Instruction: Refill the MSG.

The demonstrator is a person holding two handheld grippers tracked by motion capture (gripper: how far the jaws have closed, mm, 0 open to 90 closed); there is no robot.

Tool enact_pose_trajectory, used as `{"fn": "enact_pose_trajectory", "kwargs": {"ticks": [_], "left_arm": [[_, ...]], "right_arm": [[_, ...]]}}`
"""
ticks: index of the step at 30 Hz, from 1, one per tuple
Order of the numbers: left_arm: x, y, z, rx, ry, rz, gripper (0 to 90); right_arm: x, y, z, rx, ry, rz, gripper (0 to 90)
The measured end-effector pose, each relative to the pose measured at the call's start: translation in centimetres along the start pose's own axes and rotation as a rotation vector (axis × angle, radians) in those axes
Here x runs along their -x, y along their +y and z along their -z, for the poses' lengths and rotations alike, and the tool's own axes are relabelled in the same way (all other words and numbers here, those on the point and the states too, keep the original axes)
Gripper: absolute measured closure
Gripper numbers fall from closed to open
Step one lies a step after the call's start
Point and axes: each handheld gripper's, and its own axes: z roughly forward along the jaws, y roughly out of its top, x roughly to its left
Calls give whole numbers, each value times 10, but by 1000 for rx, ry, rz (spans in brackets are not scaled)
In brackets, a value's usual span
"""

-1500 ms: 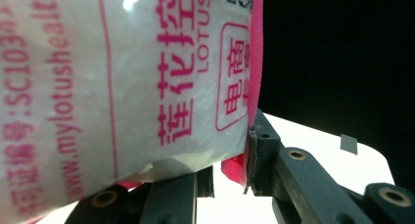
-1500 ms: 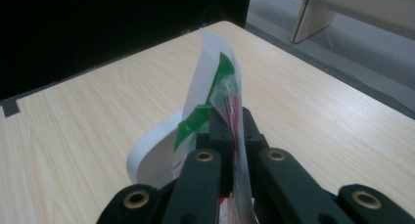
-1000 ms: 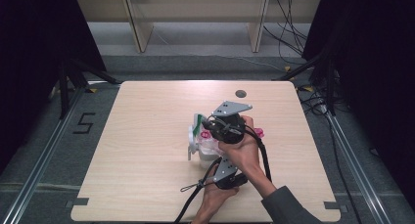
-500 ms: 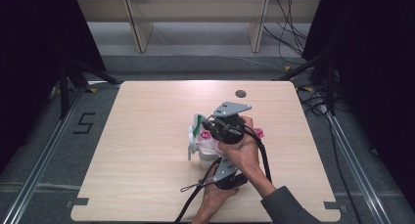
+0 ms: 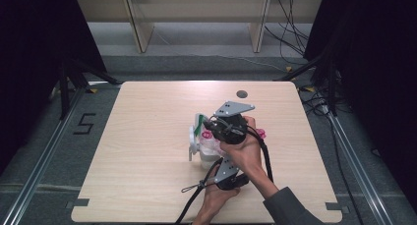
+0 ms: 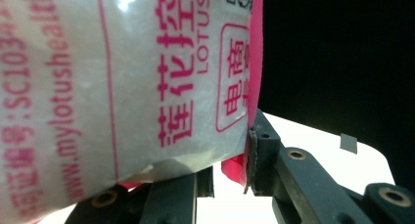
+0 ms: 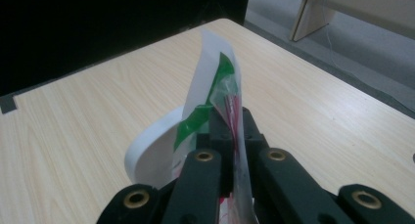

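A clear plastic bag of white grains with pink print stands upright near the table's middle. My left gripper reaches in from the near side; its jaws are shut on the bag's lower part, one pad pressed against the bag's pink edge. My right gripper comes from above, and its jaws are shut on the bag's thin top edge. A green and white flap rises beside that edge; whether it belongs to the bag I cannot tell. A white round piece sits just below it.
The wooden table has a dark round hole near its far edge. A small pink item shows just right of the right hand. Shelf legs stand on the floor beyond, and a "5" mark lies to the left.
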Motion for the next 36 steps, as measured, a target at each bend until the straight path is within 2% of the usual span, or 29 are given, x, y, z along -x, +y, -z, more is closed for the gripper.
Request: {"fn": "enact_pose_trajectory", "kwargs": {"ticks": [2,4,5,7,9,11,12,13,14,15,16,18,19,21,22,23,25,26,27,28,29,31,32,34,35,36], "left_arm": [[-1,0,0,0,-8,-4,761],[-1,1,3,-20,15,-9,762],[-1,1,1,0,5,-8,762],[-1,1,1,3,-3,-5,762],[-1,1,2,-22,8,-8,762],[-1,0,1,2,-6,-2,761],[-1,1,1,4,-3,-6,762],[-1,1,2,6,-4,-8,762],[-1,1,2,5,-5,-8,762],[0,2,3,-11,7,-7,762],[-1,1,1,8,-10,-3,762],[0,0,1,7,-7,-2,761],[-1,0,1,6,-8,-3,761],[0,2,3,0,5,-6,761],[0,3,3,13,1,-5,762],[0,3,3,17,1,-3,762],[0,1,1,6,-9,-4,761],[0,1,1,4,-6,-4,761],[0,1,1,7,-9,-4,761],[0,1,2,10,-8,-3,761],[0,2,4,-8,9,-10,761],[0,2,3,-2,3,-9,762],[0,2,2,1,-1,-6,762],[0,2,3,0,3,-9,761],[0,2,4,-7,6,-12,761],[0,2,2,6,-5,-8,761]], "right_arm": [[0,-1,-1,-14,-3,-15,899],[0,-1,0,-13,10,-31,899],[0,0,0,4,11,-47,900],[-1,0,1,-3,13,-35,899],[0,-1,-1,-1,-5,-4,899],[0,-1,-1,-13,-5,-18,899],[-1,-1,-1,-1,-2,-26,899],[0,0,-1,10,2,-8,899],[-1,1,1,-5,18,-22,899],[-1,1,2,-1,9,-9,899],[-1,1,2,-1,6,-9,899],[-1,0,-1,-12,2,3,899],[-2,0,-2,-10,-6,-1,899],[-1,1,-1,-9,15,-17,899],[-1,1,1,-7,14,-37,900],[-2,2,1,5,12,-36,899],[-3,1,2,-10,5,-28,899],[-1,0,-1,-10,3,4,899],[-2,0,-2,-17,5,-12,899],[-1,0,-1,-15,5,-1,899],[-1,1,-1,6,2,-6,899],[-2,1,1,-4,12,-35,899],[0,2,1,-2,5,-1,899],[-1,1,-1,6,3,-6,900],[-1,1,0,-5,11,-27,900],[-2,1,1,-3,11,-38,900]]}}
